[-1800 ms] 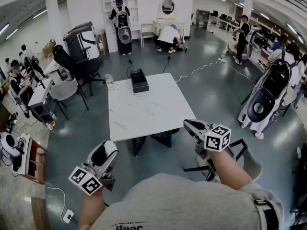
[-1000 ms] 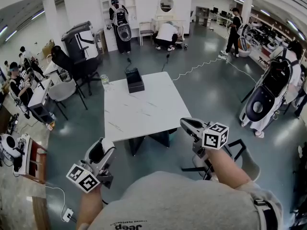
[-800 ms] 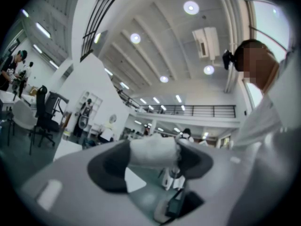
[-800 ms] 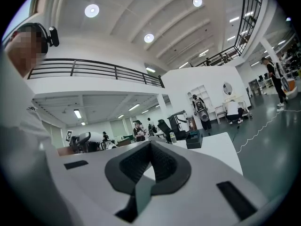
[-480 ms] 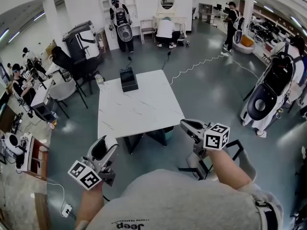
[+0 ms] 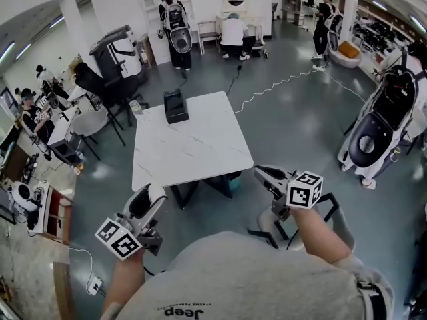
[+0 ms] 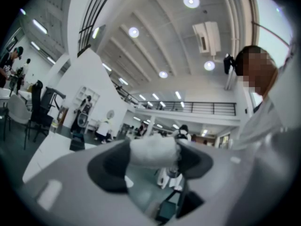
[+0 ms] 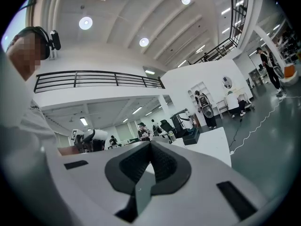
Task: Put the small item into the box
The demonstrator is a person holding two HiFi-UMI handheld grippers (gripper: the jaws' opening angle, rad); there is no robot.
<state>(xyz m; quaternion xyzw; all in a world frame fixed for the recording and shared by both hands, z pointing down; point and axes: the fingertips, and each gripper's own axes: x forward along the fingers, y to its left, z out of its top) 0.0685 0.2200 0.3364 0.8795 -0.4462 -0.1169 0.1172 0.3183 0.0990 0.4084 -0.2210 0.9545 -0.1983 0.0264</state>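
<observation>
A black open box (image 6: 176,105) stands at the far left corner of the white marble table (image 6: 193,145). My left gripper (image 6: 152,196) hangs low in front of my body, short of the table's near edge. In the left gripper view its jaws (image 7: 154,149) are shut on a small white crumpled item (image 7: 153,153), with the box (image 7: 76,142) far ahead. My right gripper (image 6: 261,173) is held at the table's near right corner. Its jaws (image 8: 150,147) are shut with nothing between them. The right gripper view shows the box (image 8: 191,136) beyond them.
A black office chair (image 6: 100,85) stands left of the table and a grey chair (image 6: 327,215) is under my right arm. A white cable (image 6: 280,85) runs over the floor. A white pod-shaped machine (image 6: 373,135) is at the right. People stand at the back.
The head view has swung a little, so the table sits slightly further left. Both grippers stay low before my body, and the left keeps its white item.
</observation>
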